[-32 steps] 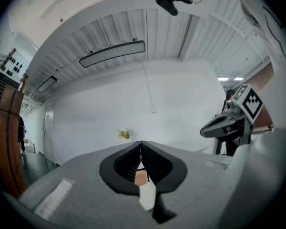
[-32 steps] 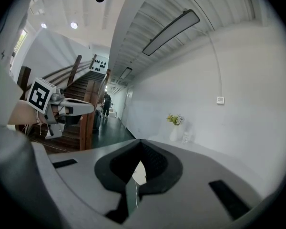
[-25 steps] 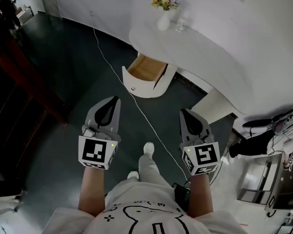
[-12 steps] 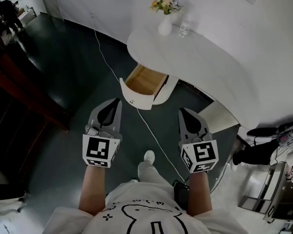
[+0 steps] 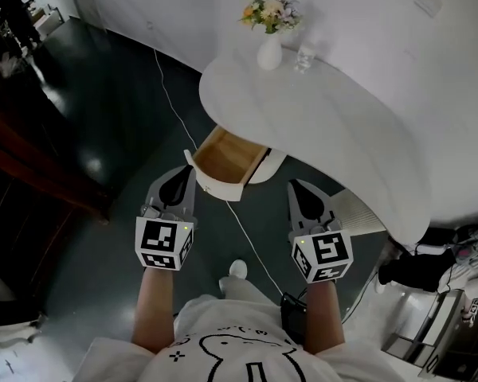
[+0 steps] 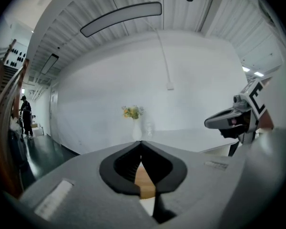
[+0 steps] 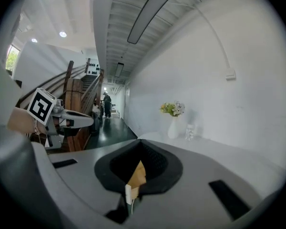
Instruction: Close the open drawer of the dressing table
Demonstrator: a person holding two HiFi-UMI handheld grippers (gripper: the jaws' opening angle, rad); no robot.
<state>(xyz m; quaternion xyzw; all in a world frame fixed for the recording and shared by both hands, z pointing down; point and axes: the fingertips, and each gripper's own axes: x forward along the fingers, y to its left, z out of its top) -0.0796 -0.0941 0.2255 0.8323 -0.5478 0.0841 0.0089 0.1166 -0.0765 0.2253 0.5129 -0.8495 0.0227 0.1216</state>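
Claw of the left gripper (image 5: 191, 170): jaws closed tip to tip, nothing between them. Claw of the right gripper (image 5: 291, 184): the same, shut and empty. Each gripper view shows pale wood through the gap behind its own meeting tips.

Open drawer (image 5: 221, 153), pale wood inside with a white rounded front, juts from under the near edge of the white, round-cornered dressing table (image 5: 327, 134). Left claw tips sit just beside the drawer's left front corner; contact cannot be told. Right claw lies off the drawer's right side, a little apart, below the table edge.

On the table's far side stand a white vase of yellow and pale flowers (image 5: 269, 50) and, just beside it, a small clear glass (image 5: 304, 57). A thin white cable (image 5: 169, 102) runs across the dark glossy floor (image 5: 95, 126), passing under the drawer.
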